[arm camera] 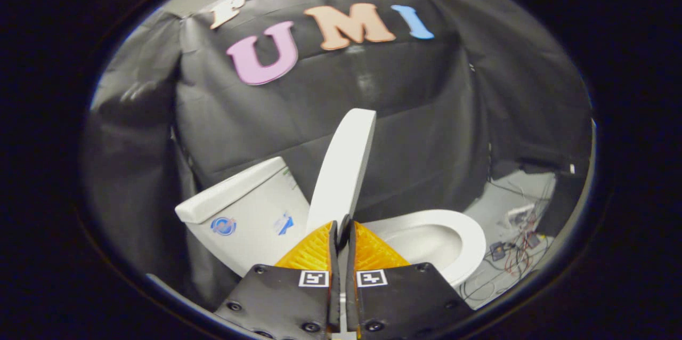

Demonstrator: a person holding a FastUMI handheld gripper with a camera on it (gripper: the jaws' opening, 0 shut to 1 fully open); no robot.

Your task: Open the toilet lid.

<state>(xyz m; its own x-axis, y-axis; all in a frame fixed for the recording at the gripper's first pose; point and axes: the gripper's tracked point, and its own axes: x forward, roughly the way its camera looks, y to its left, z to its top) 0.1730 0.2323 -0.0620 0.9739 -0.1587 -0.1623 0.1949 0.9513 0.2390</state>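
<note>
Already raised near upright at frame centre: toilet lid [343, 164], edge pinched in narrow tongs [341, 229]. Mid-lift above bowl [442, 239]; next, probably tip back toward tank [240, 212], then release.

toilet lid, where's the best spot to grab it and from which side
Grip the toilet lid at its thin free edge, coming in edge-on from the bowl side. It stands raised, nearly upright above the seat, slim enough for the jaws. The gripper looks shut on that edge already.

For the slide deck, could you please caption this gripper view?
Gripper shut on the raised toilet lid, held upright between the tank and the open seat.
</note>
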